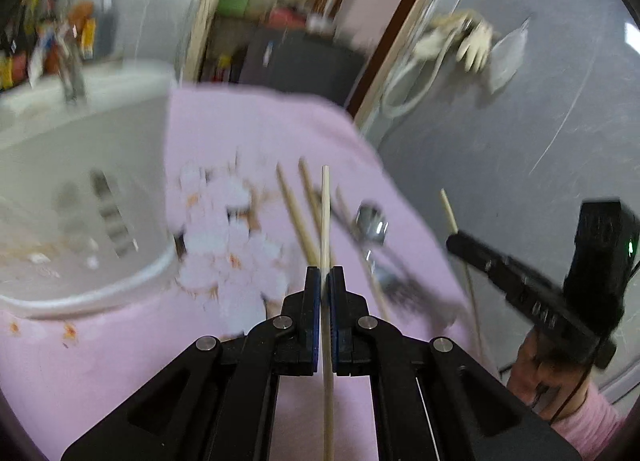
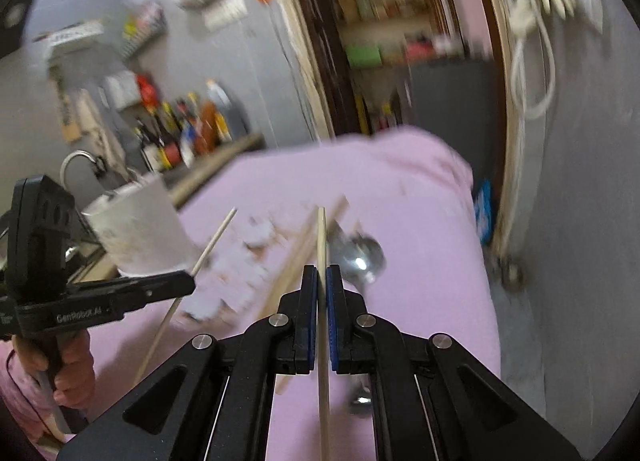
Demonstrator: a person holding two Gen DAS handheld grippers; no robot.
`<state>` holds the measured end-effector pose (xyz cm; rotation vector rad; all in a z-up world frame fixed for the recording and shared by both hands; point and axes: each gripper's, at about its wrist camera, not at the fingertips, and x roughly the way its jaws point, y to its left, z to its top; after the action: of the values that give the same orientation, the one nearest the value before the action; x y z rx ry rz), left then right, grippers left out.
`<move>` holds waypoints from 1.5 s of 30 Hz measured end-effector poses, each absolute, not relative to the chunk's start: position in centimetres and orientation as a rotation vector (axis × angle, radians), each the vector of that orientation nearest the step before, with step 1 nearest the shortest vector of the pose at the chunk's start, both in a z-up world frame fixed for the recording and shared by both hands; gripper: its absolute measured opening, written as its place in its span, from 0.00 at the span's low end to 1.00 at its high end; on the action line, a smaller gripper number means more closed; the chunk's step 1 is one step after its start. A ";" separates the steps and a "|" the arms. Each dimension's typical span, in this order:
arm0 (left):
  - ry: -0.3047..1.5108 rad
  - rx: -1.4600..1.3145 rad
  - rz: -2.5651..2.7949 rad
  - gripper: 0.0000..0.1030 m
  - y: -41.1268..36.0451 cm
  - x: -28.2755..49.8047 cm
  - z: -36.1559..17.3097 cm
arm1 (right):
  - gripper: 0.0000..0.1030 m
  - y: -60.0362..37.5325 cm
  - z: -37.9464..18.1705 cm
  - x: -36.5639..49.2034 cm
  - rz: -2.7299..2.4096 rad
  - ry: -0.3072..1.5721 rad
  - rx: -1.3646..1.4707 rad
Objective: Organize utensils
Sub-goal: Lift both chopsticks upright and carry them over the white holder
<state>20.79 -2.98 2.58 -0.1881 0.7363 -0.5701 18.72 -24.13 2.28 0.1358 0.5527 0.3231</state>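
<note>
My left gripper [image 1: 325, 273] is shut on a pale wooden chopstick [image 1: 325, 205] that runs forward between its fingers, held above the pink cloth [image 1: 256, 133]. My right gripper [image 2: 322, 271] is shut on another chopstick [image 2: 321, 233] in the same way. Loose chopsticks [image 1: 294, 213] and a metal spoon [image 1: 370, 223] lie on the cloth ahead. The spoon [image 2: 360, 253] and loose chopsticks [image 2: 296, 257] also show in the right wrist view. Each gripper shows in the other's view, the right one [image 1: 456, 241] with its chopstick, the left one [image 2: 188, 281] likewise.
A white utensil holder [image 1: 80, 197] with slots stands at the left on the cloth; it also shows in the right wrist view [image 2: 136, 229]. White floral print [image 1: 228, 237] marks the cloth. Bottles [image 2: 188, 133] and a tap stand behind. Grey wall at right.
</note>
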 end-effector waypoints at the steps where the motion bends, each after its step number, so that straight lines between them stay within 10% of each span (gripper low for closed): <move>1: 0.678 -0.190 -0.547 0.02 -2.8 20.2 3.3 | 0.03 -23.5 2.7 18.3 0.329 0.509 0.125; 22: 0.078 -0.309 -0.224 0.02 10.1 18.9 14.1 | 0.03 -12.5 11.8 19.6 0.565 -0.135 0.244; 45: 0.045 -0.449 0.056 0.02 18.2 24.5 9.8 | 0.03 -6.7 10.0 27.6 0.453 -0.162 0.286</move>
<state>24.55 18.24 9.85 -0.4485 0.0451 0.0559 27.62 -6.69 10.05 0.2856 -0.1616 0.4534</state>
